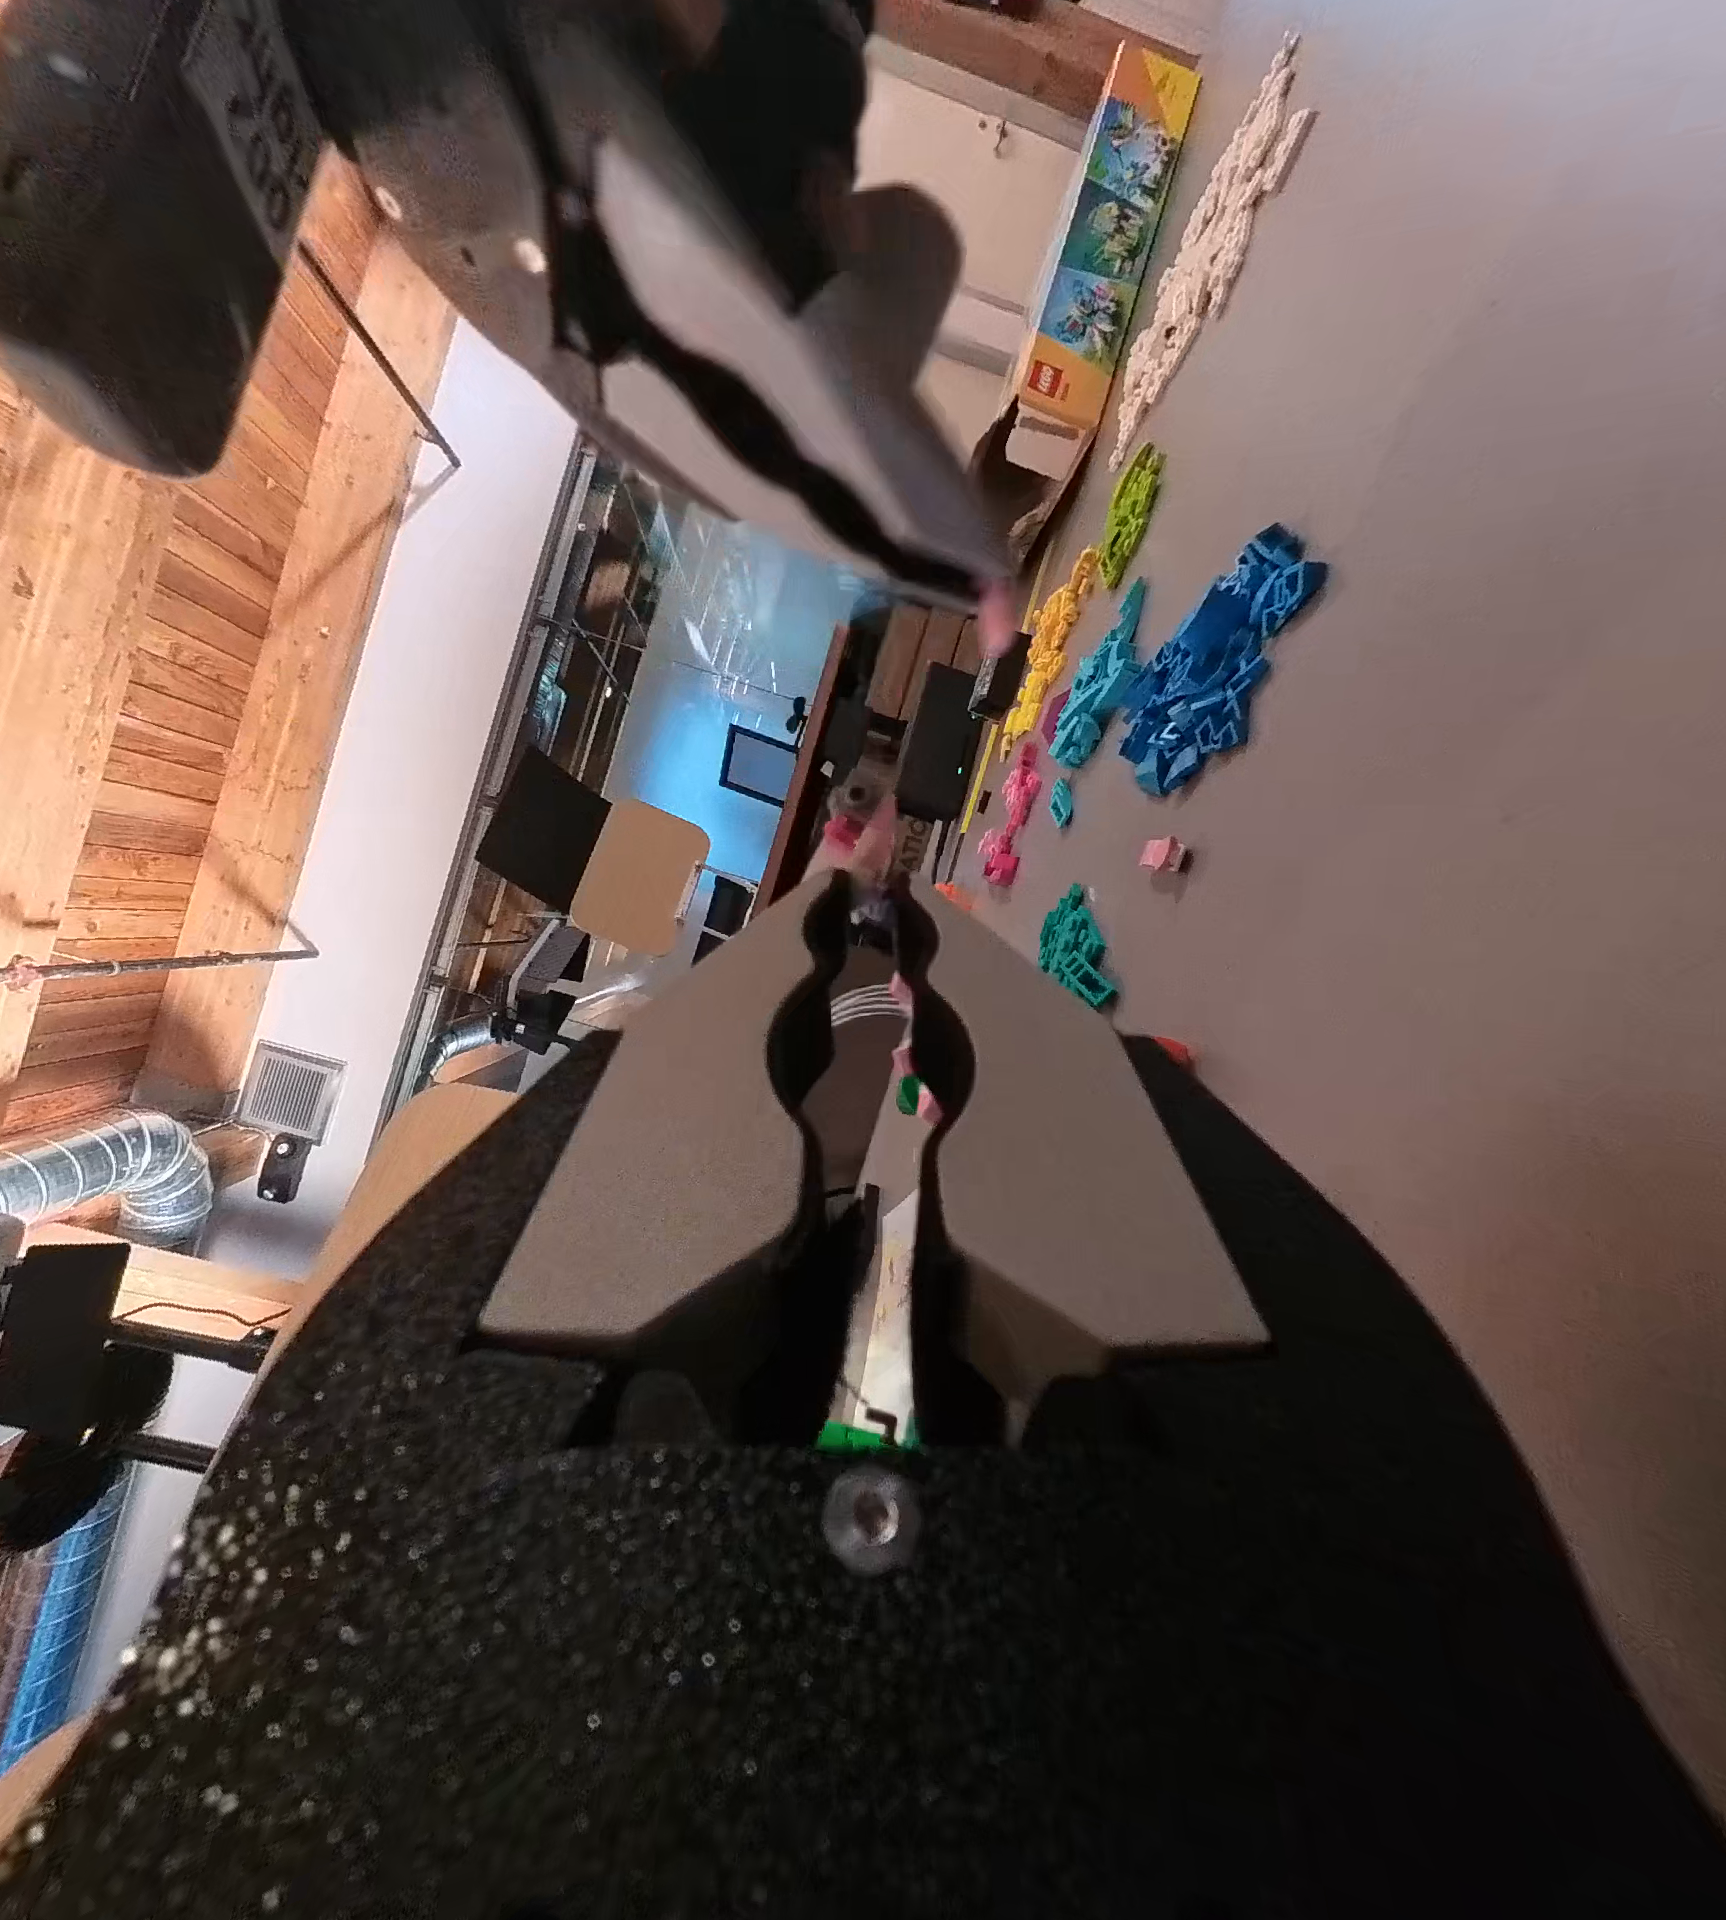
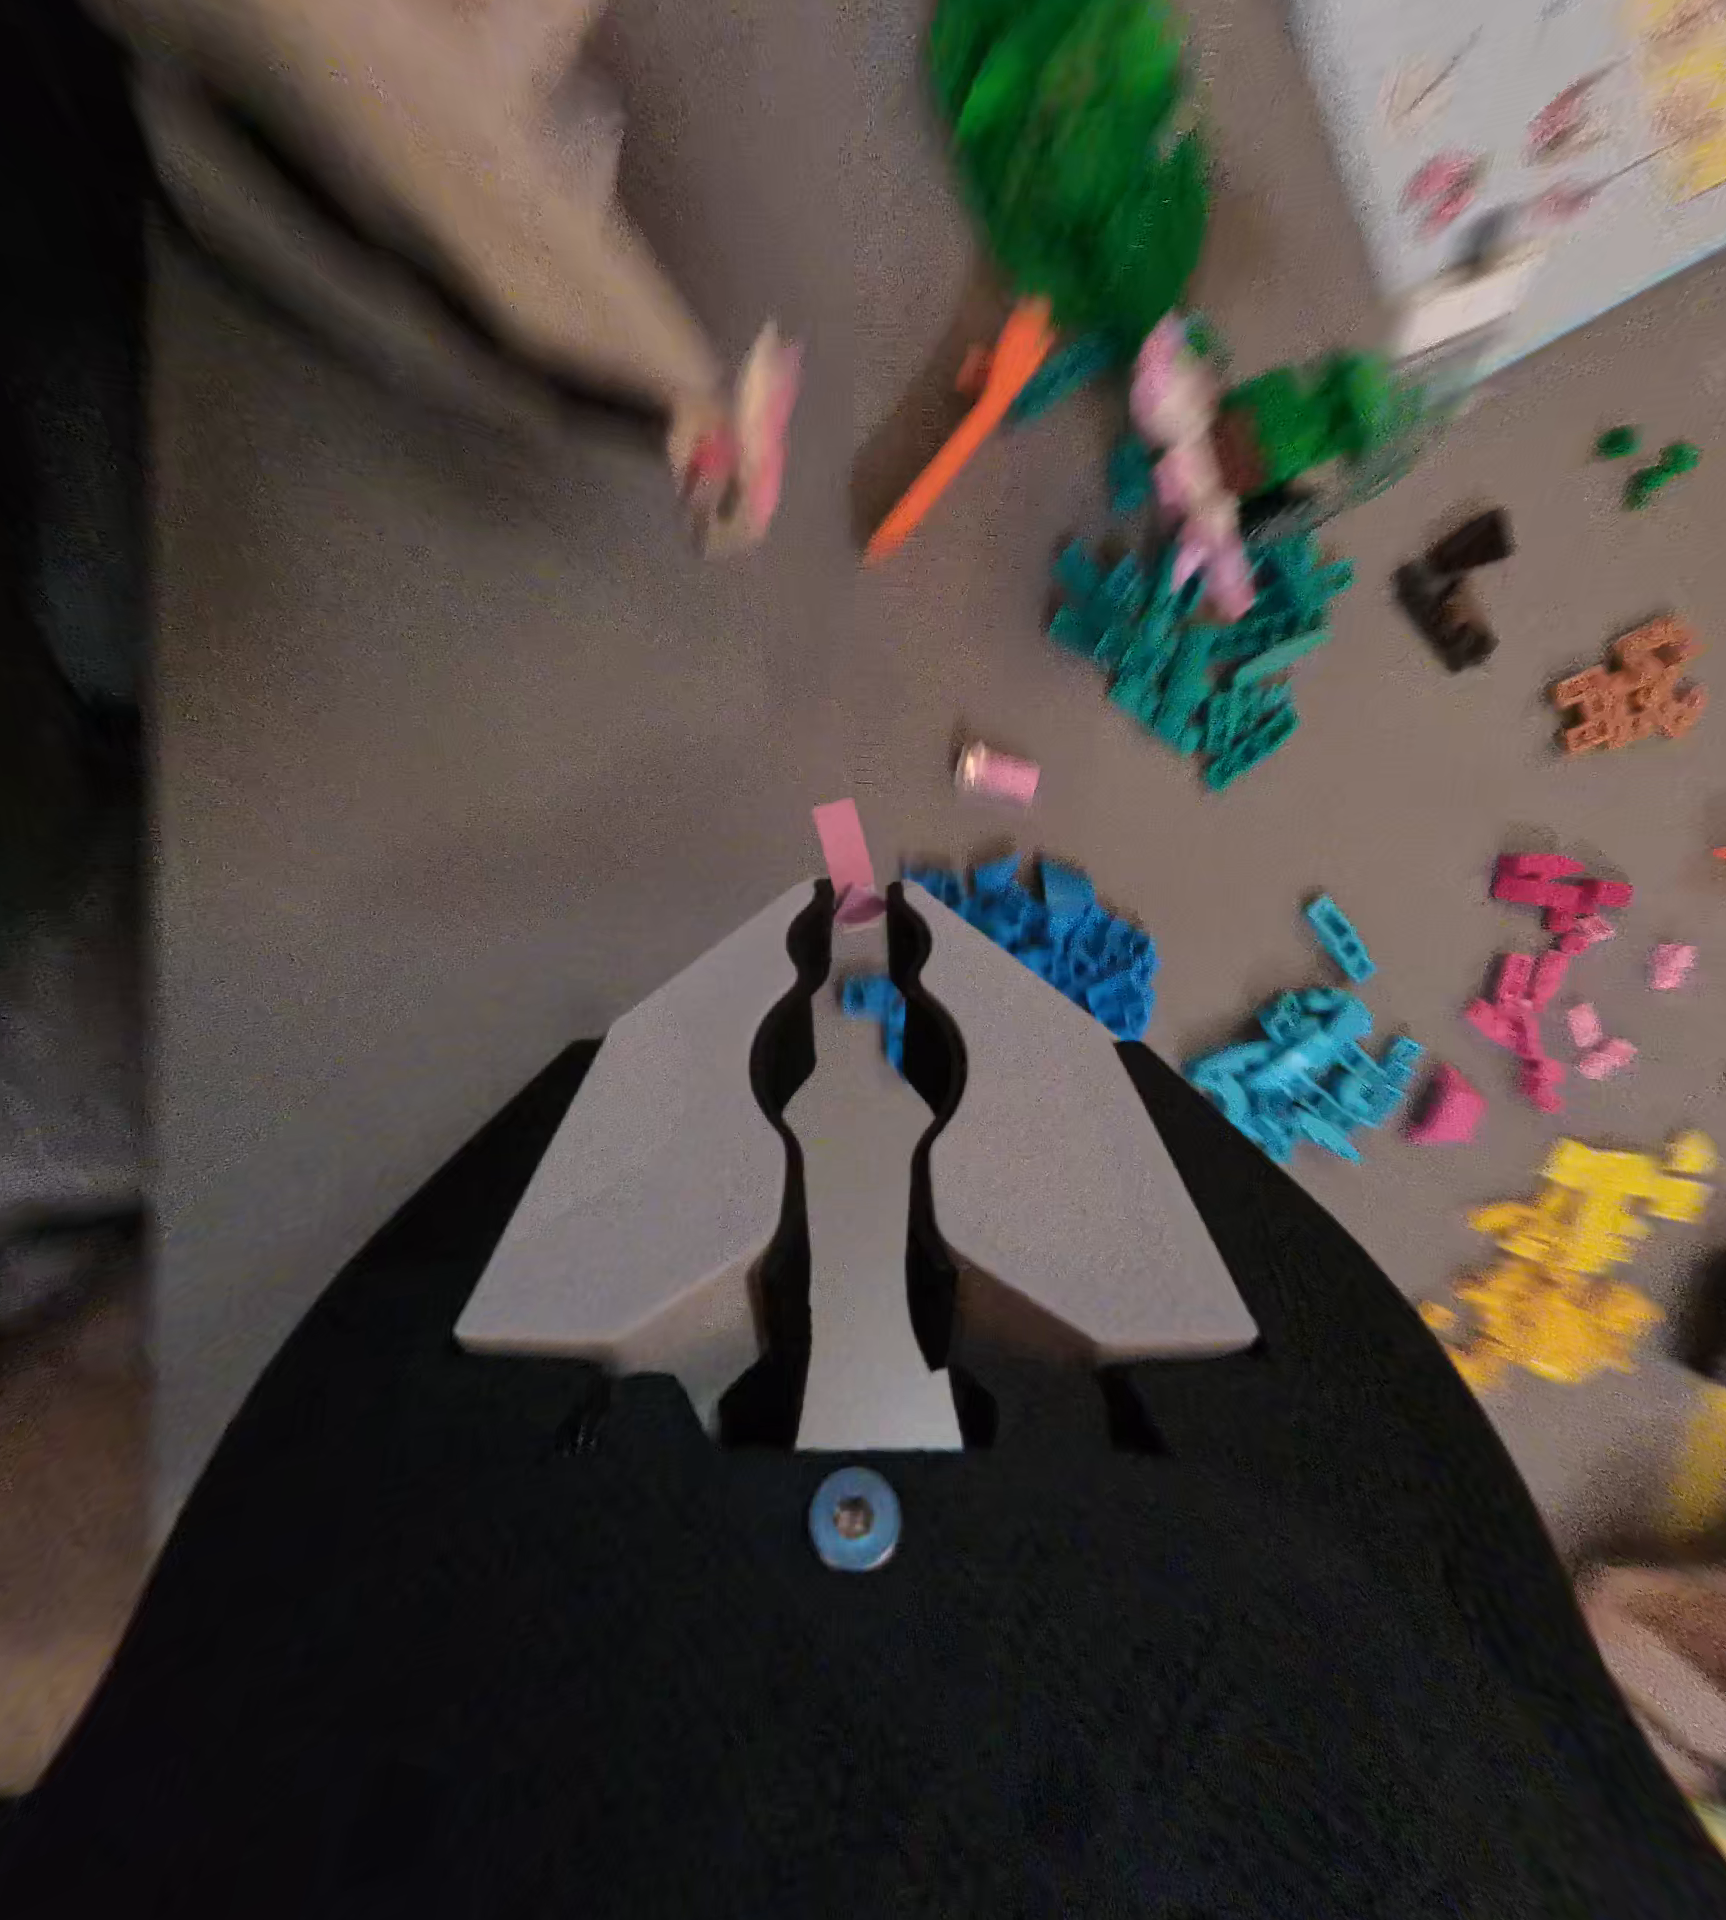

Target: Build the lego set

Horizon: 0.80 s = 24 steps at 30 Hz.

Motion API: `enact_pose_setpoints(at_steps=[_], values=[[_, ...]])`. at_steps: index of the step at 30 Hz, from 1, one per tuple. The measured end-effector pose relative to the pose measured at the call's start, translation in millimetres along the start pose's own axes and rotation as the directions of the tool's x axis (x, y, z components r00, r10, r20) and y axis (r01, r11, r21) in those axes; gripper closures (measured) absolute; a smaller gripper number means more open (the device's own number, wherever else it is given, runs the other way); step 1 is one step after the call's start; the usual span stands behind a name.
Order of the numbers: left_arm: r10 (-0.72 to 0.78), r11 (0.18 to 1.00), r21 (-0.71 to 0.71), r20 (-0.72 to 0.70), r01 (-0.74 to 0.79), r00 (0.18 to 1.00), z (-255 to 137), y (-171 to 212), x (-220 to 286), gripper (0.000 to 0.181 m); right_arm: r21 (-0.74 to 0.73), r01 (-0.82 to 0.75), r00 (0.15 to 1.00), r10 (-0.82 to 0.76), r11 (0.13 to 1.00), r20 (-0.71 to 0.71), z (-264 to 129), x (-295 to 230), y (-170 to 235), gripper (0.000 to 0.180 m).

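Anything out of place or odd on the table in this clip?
Nothing looks spilled or broken. Bricks lie in colour-sorted piles; one pink cylinder lies alone on its side between the teal pile and blue pile. The right claw pinches a pink piece.

Your right view smears the green build [image 2: 1077,156] and booklet [image 2: 1545,156], both cut off at the top edge
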<state>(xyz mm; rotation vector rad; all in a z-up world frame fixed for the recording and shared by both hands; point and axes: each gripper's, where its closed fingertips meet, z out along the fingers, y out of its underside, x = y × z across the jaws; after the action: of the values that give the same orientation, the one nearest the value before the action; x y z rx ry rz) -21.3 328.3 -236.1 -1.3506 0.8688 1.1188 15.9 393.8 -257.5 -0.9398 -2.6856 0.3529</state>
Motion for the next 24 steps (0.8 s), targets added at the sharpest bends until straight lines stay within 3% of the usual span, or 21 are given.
enact_pose_setpoints(at_steps=[2, 4, 13, 18, 21, 24], values=[[0.004, 1.0, -0.003, -0.012, -0.004, 1.0, 1, 0, 2, 0.176, -0.108, 0.164, 0.985, -0.158, 0.981, 0.064, 16, -22, 21, 0.171], [0.003, 1.0, -0.006, -0.021, -0.003, 1.0, 1, 1, 4, 0.176, -0.136, 0.232, 0.968, -0.216, 0.963, 0.126, 28, -38, 34, 0.171], [-0.008, 1.0, -0.004, -0.047, 0.008, 0.999, 2, 0, 8, 0.176, -0.065, 0.312, 0.944, -0.301, 0.948, 0.139, 54, -62, 41, 0.171], [-0.005, 1.0, -0.007, -0.06, 0.005, 0.998, 3, 1, 11, 0.175, -0.043, 0.258, 0.961, -0.252, 0.965, 0.117, 56, -65, 37, 0.166], [-0.02, 1.0, -0.01, -0.064, 0.019, 0.998, 2, 4, 10, 0.175, -0.024, 0.237, 0.971, -0.236, 0.971, 0.036, 52, -63, 38, 0.158], [-0.033, 0.999, -0.007, -0.067, 0.033, 0.997, 2, 4, 10, 0.176, 0.0, 0.116, 0.99, -0.115, 0.993, -0.08, 43, -57, 42, 0.15]])
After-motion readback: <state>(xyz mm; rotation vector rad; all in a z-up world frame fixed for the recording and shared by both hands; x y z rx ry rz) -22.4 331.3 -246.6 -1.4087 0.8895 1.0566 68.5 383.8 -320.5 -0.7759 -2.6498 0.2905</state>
